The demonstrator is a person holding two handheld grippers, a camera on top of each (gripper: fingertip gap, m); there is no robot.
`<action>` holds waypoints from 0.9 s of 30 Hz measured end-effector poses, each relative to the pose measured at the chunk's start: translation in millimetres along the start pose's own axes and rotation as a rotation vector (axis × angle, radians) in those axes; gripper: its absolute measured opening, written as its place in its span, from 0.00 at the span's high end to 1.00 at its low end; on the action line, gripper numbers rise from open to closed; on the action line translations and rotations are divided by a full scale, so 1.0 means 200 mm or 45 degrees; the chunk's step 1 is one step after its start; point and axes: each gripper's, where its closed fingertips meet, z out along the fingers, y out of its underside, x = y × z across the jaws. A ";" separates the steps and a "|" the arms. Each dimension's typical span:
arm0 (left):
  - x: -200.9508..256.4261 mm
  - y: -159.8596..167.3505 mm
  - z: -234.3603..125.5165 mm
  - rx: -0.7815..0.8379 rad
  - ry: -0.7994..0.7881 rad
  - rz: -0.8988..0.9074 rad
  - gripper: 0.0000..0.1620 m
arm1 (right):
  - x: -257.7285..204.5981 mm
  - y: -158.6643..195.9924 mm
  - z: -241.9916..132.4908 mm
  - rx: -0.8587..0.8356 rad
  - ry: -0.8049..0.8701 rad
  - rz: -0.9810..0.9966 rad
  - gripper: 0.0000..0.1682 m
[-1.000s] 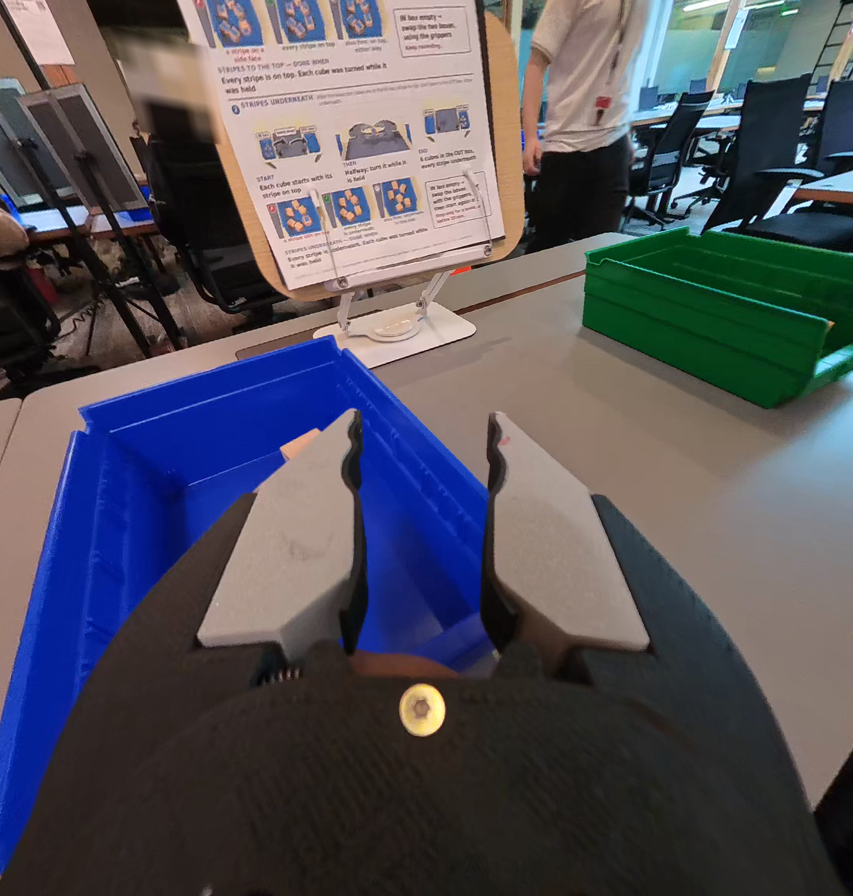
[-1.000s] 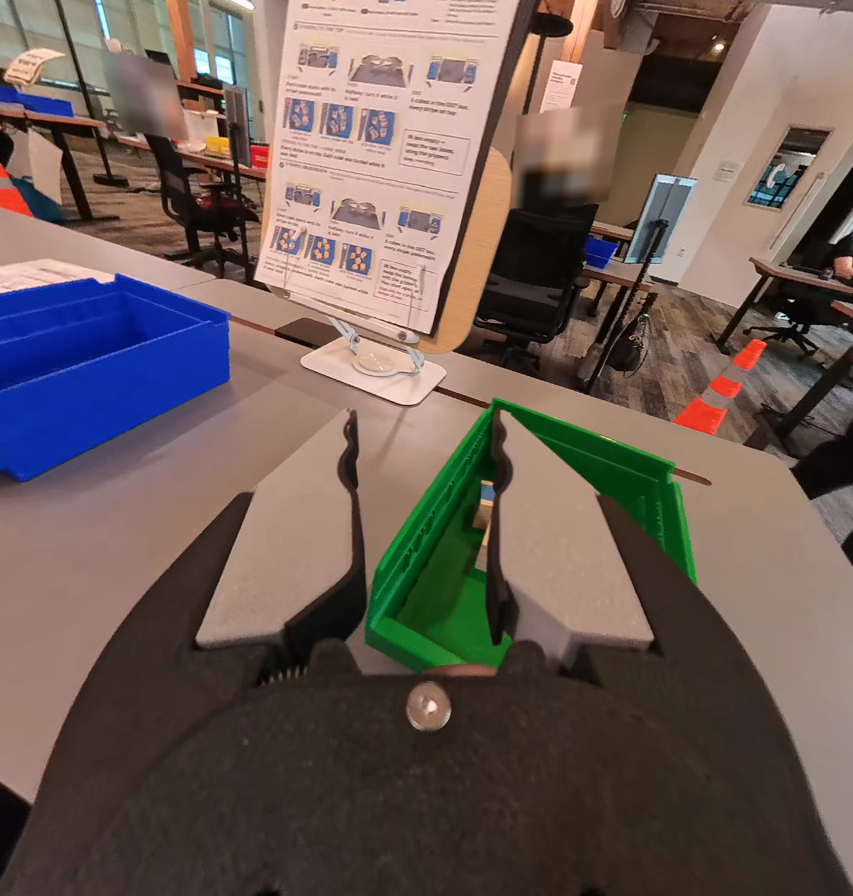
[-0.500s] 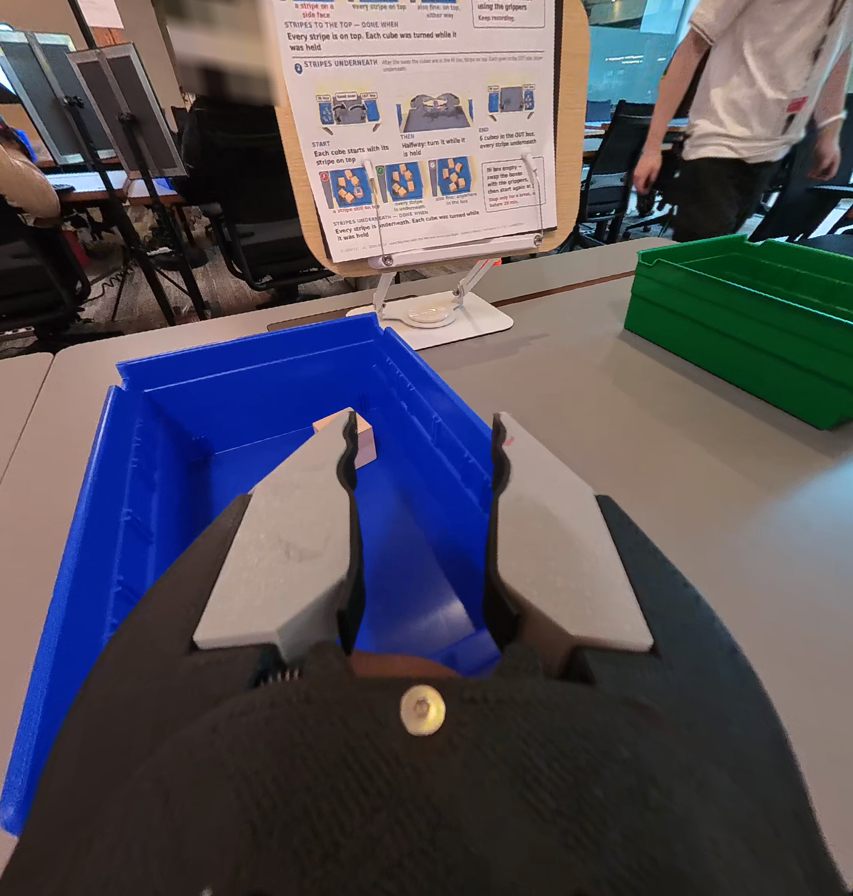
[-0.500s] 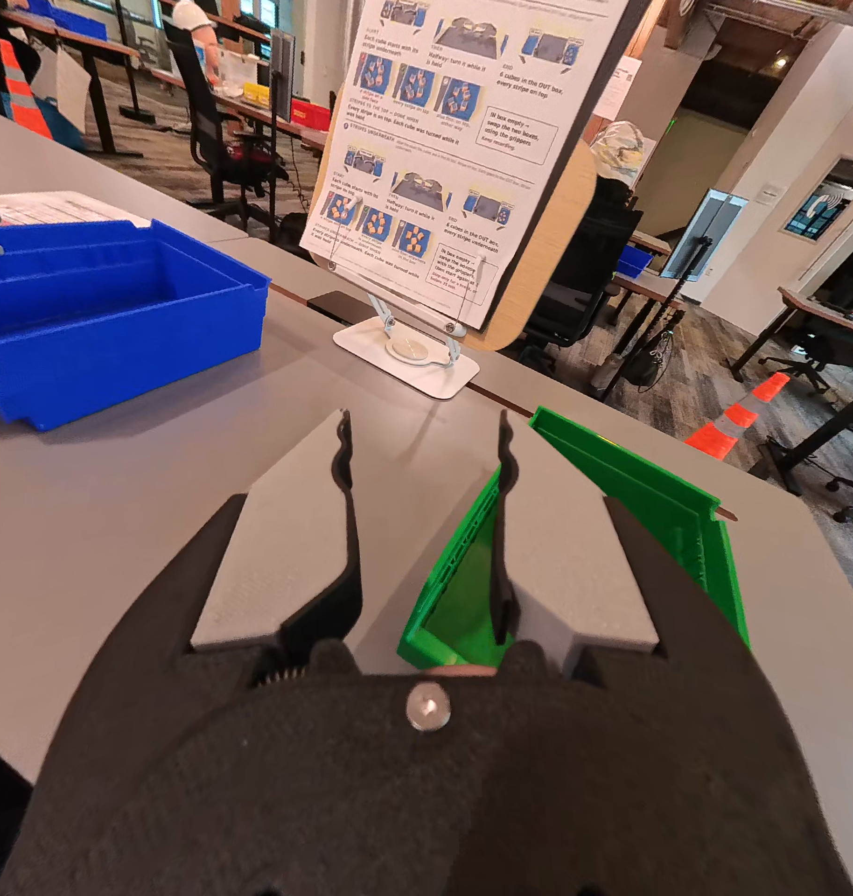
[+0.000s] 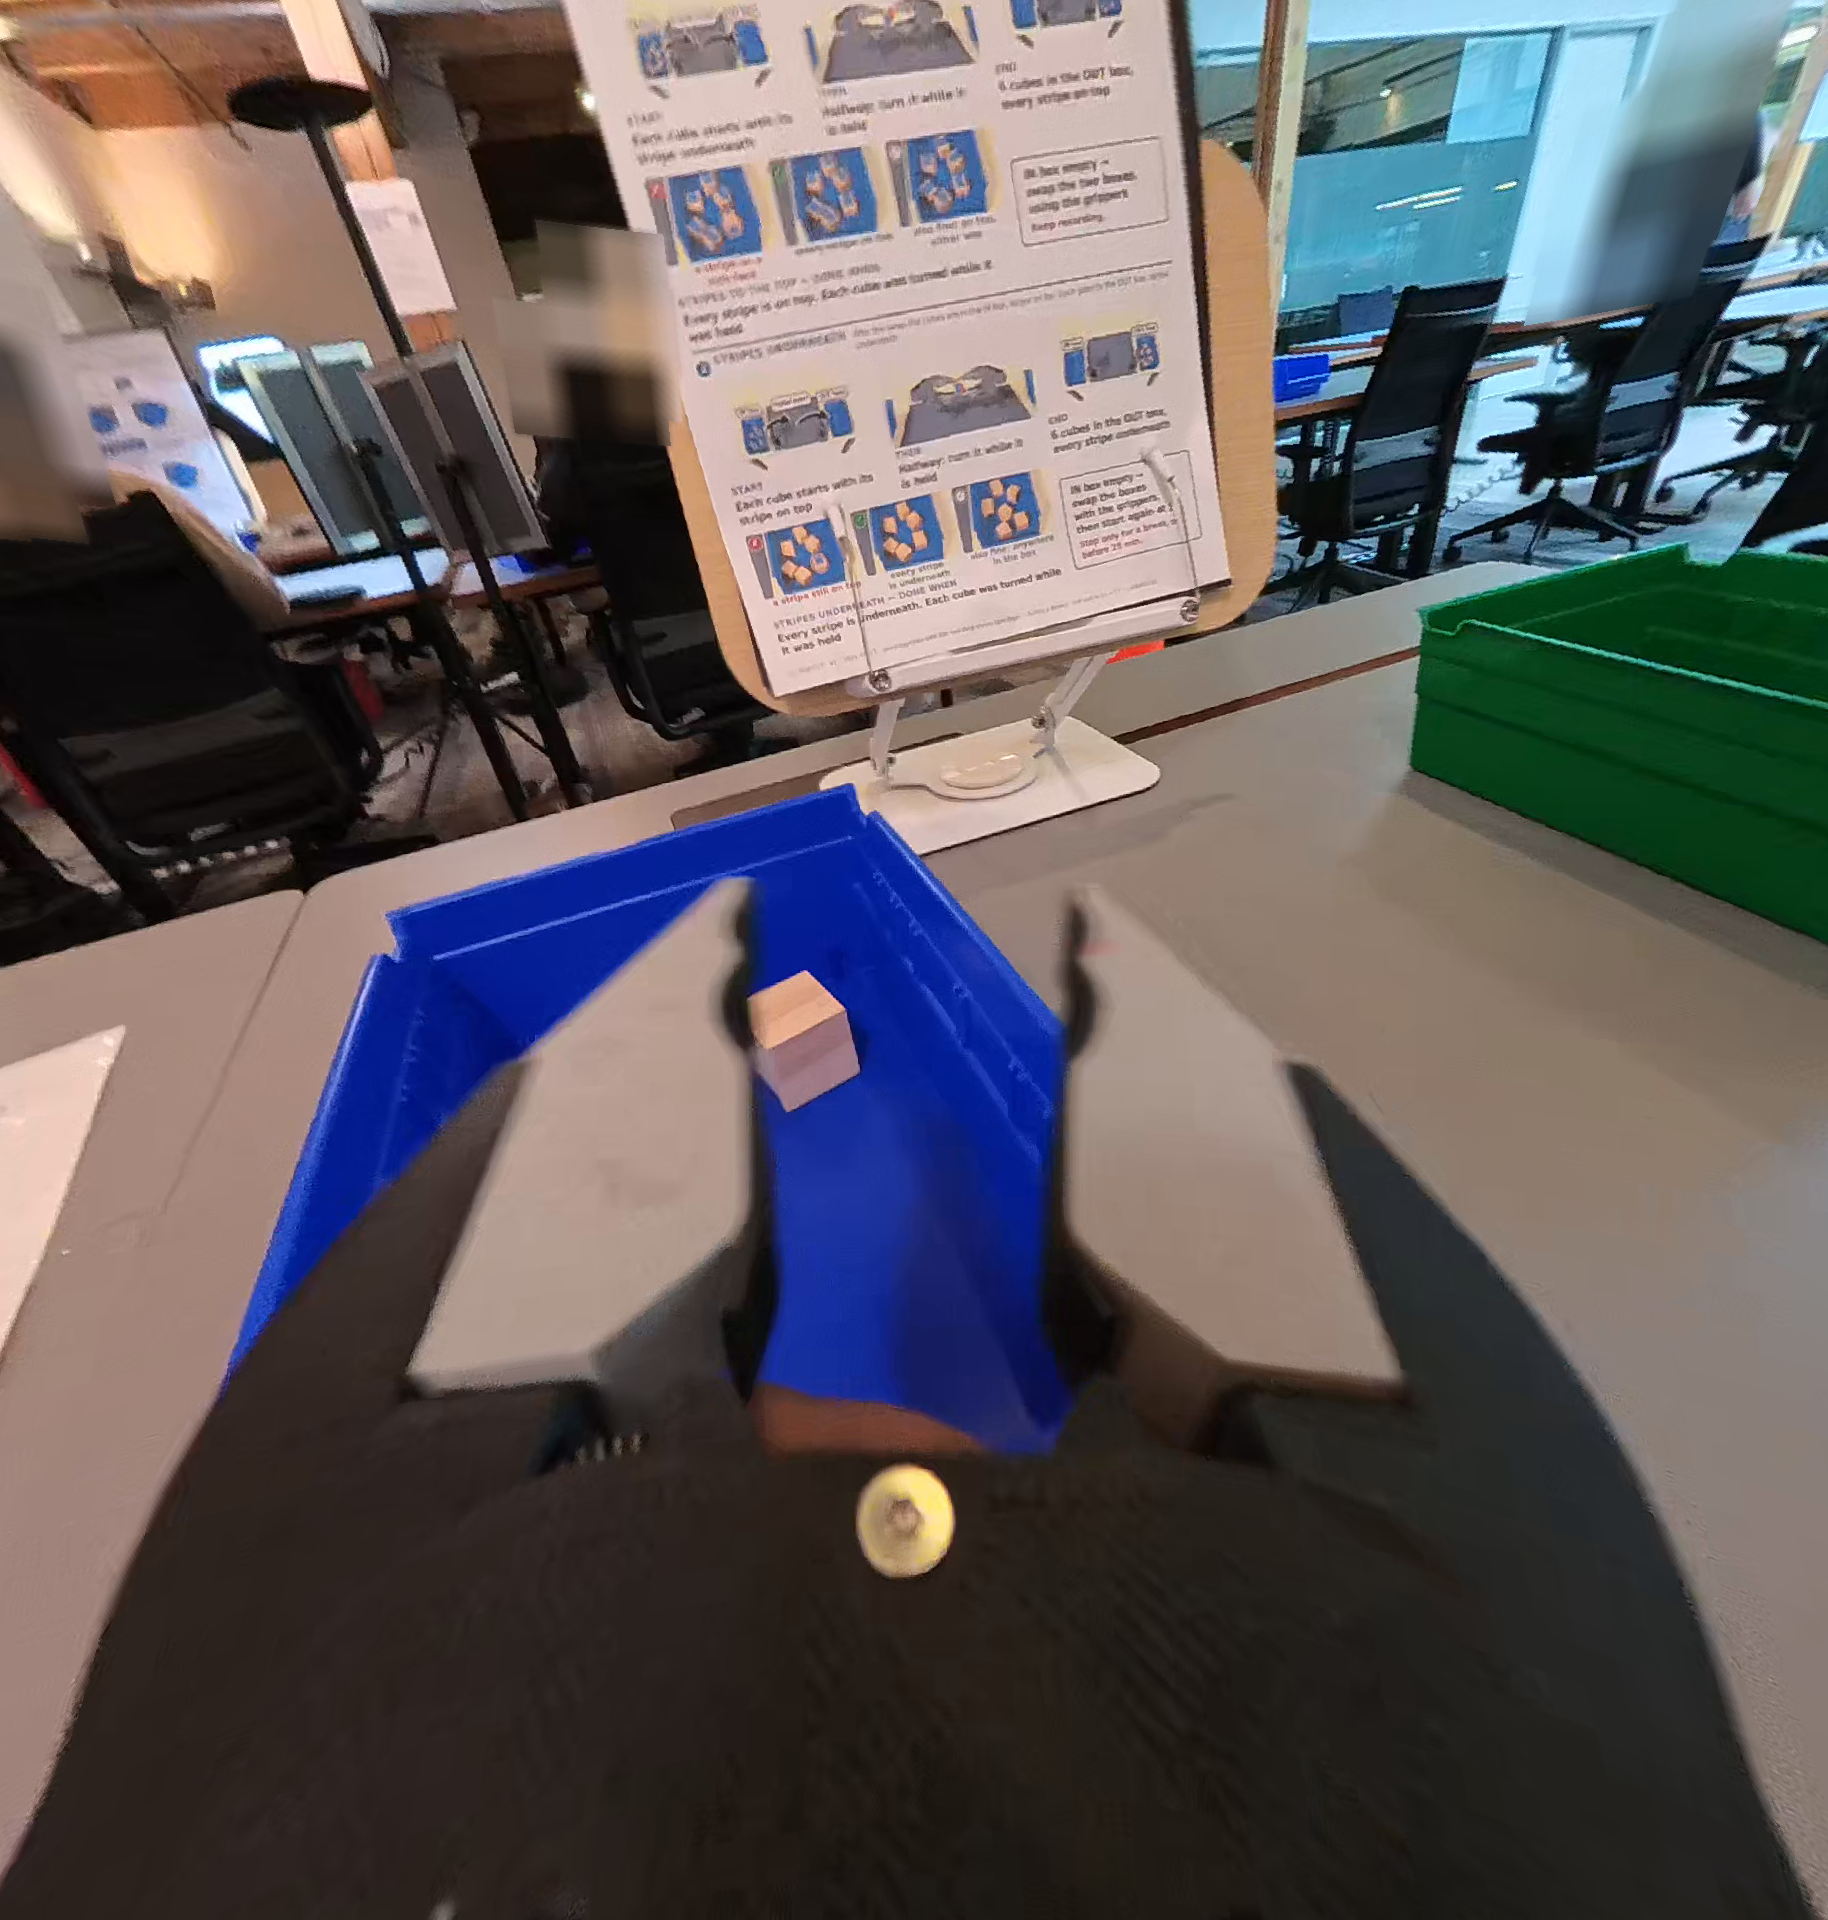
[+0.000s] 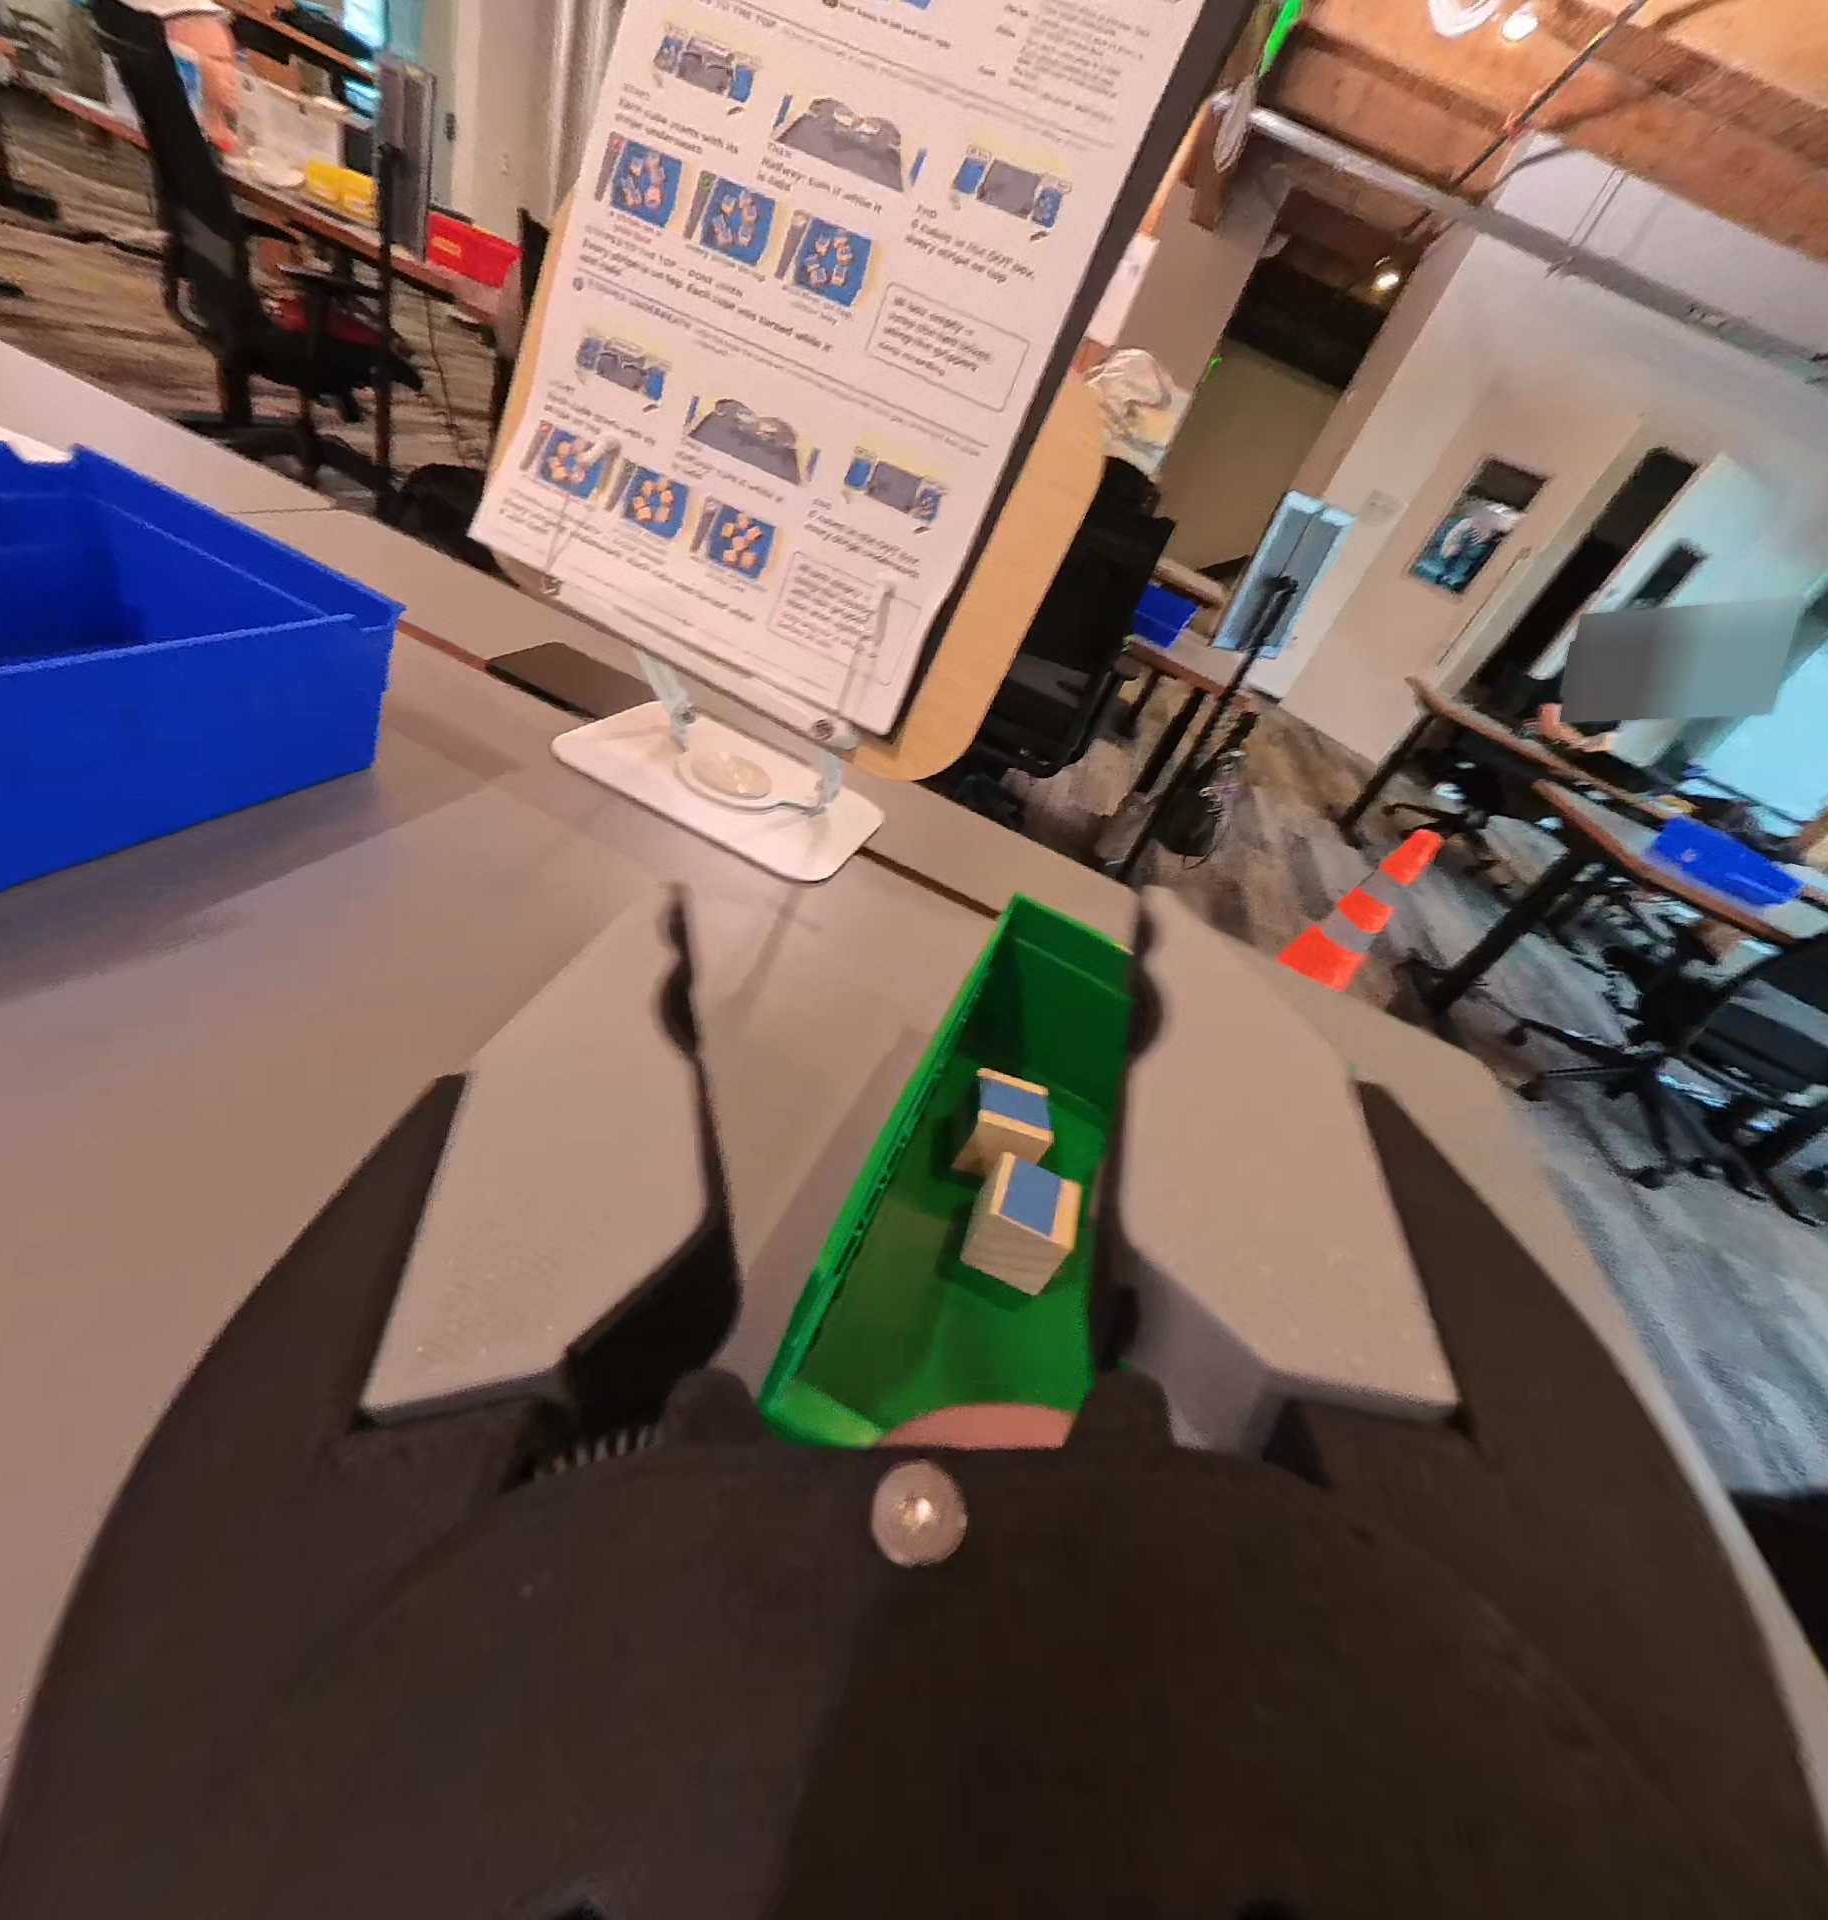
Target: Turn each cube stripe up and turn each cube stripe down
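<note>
In the left wrist view a wooden cube (image 5: 801, 1039) with no stripe showing lies in the blue bin (image 5: 442, 1049). My left gripper (image 5: 902, 930) is open and empty above the bin's near part, with the cube just beyond its fingertips. In the right wrist view two wooden cubes (image 6: 1024, 1221) (image 6: 1009, 1117) with blue stripes on top lie in the green bin (image 6: 868, 1226). My right gripper (image 6: 905, 935) is open and empty above the green bin's near end. My right finger (image 6: 1242, 1164) hides much of the green bin.
A white instruction sheet on a stand (image 5: 931, 353) (image 6: 785, 343) stands at the table's far edge between the bins. The green bin (image 5: 1658, 717) shows at right in the left wrist view, the blue bin (image 6: 141, 665) at left in the right wrist view. Paper (image 5: 6, 1195) lies left.
Both grippers have risen and tilted, staying open. The cube in the blue bin has come into full sight. Two striped cubes in the green bin now show between the right fingers.
</note>
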 end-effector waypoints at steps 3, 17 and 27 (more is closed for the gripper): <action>0.04 0.00 0.03 0.011 0.021 0.058 0.91 | -0.09 0.05 0.00 -0.061 -0.155 -0.005 0.93; -0.20 0.50 0.73 -0.948 0.460 0.300 0.58 | -0.06 0.15 0.06 -0.144 -0.155 0.016 0.69; -0.29 0.82 0.75 -1.265 0.610 0.508 0.70 | -0.07 0.23 0.12 -0.203 -0.180 0.024 0.69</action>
